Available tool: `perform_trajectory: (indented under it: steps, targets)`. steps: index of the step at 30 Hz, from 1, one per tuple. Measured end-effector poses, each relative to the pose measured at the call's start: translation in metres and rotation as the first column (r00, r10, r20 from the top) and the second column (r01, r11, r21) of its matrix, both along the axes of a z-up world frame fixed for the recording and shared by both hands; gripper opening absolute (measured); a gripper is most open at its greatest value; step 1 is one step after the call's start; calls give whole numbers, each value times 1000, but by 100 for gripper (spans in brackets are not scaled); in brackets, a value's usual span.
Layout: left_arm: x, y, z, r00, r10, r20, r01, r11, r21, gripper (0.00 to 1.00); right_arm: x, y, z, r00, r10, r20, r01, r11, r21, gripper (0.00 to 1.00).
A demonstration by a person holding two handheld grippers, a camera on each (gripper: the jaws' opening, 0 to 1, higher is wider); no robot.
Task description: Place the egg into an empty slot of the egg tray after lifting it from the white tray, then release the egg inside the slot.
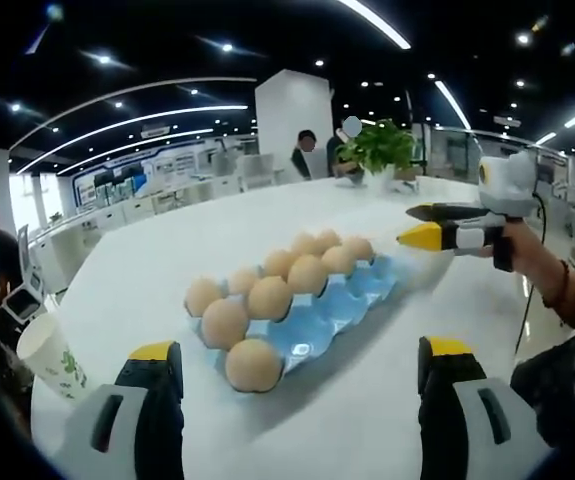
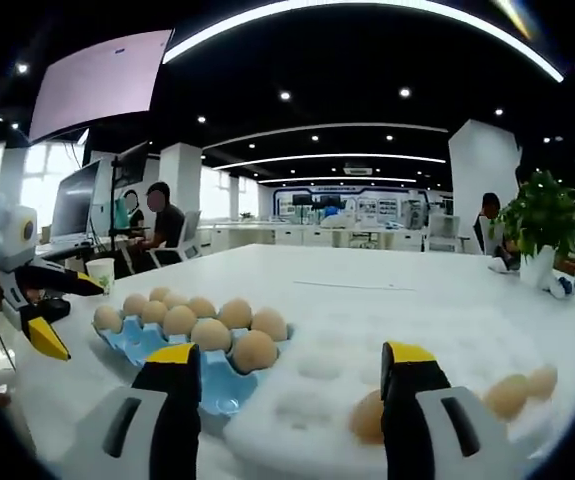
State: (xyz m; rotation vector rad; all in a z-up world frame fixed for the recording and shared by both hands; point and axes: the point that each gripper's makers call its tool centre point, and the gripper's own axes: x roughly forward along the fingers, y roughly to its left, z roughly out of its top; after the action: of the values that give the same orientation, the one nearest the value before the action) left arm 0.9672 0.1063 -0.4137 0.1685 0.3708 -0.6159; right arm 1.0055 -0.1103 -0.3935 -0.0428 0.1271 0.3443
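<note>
A blue egg tray [image 1: 342, 305] lies mid-table, with several brown eggs [image 1: 253, 364] in its left rows and bare slots along its right side. My left gripper [image 1: 300, 350] is open just short of it, nothing between the jaws. My right gripper [image 1: 425, 224], held in a hand, hovers open beyond the tray's far right end. In the right gripper view, my right gripper [image 2: 289, 355] is open and empty above a white tray [image 2: 317, 400]. That tray holds eggs [image 2: 512, 395] at its right. The blue egg tray [image 2: 217, 392] is to the left, and the left gripper [image 2: 52, 310] is open beyond it.
A paper cup [image 1: 52, 355] stands near the table's left edge and also appears as the cup [image 2: 100, 272]. A potted plant [image 1: 379, 148] sits at the far end, seen again as the plant [image 2: 542, 215]. People sit at desks in the background.
</note>
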Motion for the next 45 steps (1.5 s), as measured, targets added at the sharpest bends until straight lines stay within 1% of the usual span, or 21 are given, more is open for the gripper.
perform_trajectory:
  steps: [7, 12, 15, 18, 19, 21, 22, 23, 26, 29, 30, 31, 32, 33, 34, 35, 36, 38, 40, 41, 45]
  targets:
    - [1, -2, 1, 1000, 0, 2, 0, 1000, 1, 100, 0, -12, -4, 999, -44, -2, 44, 999, -10, 75]
    - [1, -3, 0, 1000, 0, 1, 0, 1000, 1, 100, 1, -22, -7, 997, -74, -17, 74, 997, 23, 73]
    - [1, -3, 0, 1000, 2, -2, -2, 1000, -5, 100, 2, -29, -12, 995, -97, -26, 97, 995, 13, 69]
    - [2, -3, -1, 1000, 4, -1, -4, 1000, -1, 100, 2, -33, -15, 993, -111, -35, 111, 993, 24, 68]
    - [2, -4, 0, 1000, 4, 0, -4, 1000, -1, 100, 1, -36, -16, 991, -128, -40, 130, 991, 31, 66]
    - [1, -5, 1, 1000, -3, 3, 3, 1000, -2, 100, 1, -43, -19, 986, -161, -34, 162, 987, 16, 57]
    - [1, -7, 2, 1000, -7, 4, 7, 1000, -5, 100, 1, -46, -20, 984, -176, -36, 176, 984, 10, 55]
    - [0, -8, 2, 1000, -10, 6, 10, 1000, -7, 100, 1, -49, -21, 981, -192, -41, 192, 981, 13, 54]
    - [-1, -9, 3, 1000, -13, 8, 13, 1000, -3, 100, 1, -52, -23, 977, -206, -54, 208, 978, 35, 50]
    - [-1, -9, 3, 1000, -13, 8, 13, 1000, 1, 100, 2, -56, -26, 970, -235, -61, 237, 970, 46, 44]
    - [-1, -9, 3, 1000, -12, 8, 12, 1000, 0, 100, 2, -59, -25, 966, -251, -56, 253, 967, 35, 40]
    - [-1, -8, 4, 1000, -11, 10, 11, 1000, -1, 100, 1, -62, -28, 959, -272, -75, 275, 961, 34, 38]
    - [-1, -8, 4, 1000, -10, 11, 10, 1000, -1, 100, 2, -64, -27, 956, -284, -72, 287, 957, 35, 35]
    - [-1, -8, 4, 1000, -7, 10, 7, 1000, 0, 100, 2, -68, -29, 948, -307, -82, 310, 951, 21, 30]
    - [-1, -7, 4, 1000, -6, 9, 6, 1000, 2, 100, 2, -72, -31, 942, -325, -82, 324, 946, -29, 28]
    - [-1, -7, 3, 1000, -4, 8, 4, 1000, 6, 100, 5, -64, -30, 949, -304, -82, 304, 953, -6, 29]
    - [-1, -7, 3, 1000, -4, 7, 3, 1000, 8, 100, 5, -64, -31, 947, -311, -85, 310, 951, -24, 30]
    - [-1, -6, 2, 1000, -1, 5, 1, 1000, 12, 100, 3, -67, -34, 941, -329, -81, 321, 942, -95, 29]
    - [-1, -6, 3, 1000, -1, 6, 1, 1000, 10, 100, 3, -67, -33, 937, -337, -93, 335, 941, -38, 29]
    - [-1, -7, 3, 1000, -1, 5, 1, 1000, 9, 100, 3, -68, -33, 937, -337, -96, 335, 942, -28, 29]
    - [-1, -6, 3, 1000, 1, 6, -1, 1000, 10, 99, 4, -68, -33, 936, -340, -95, 339, 940, -32, 29]
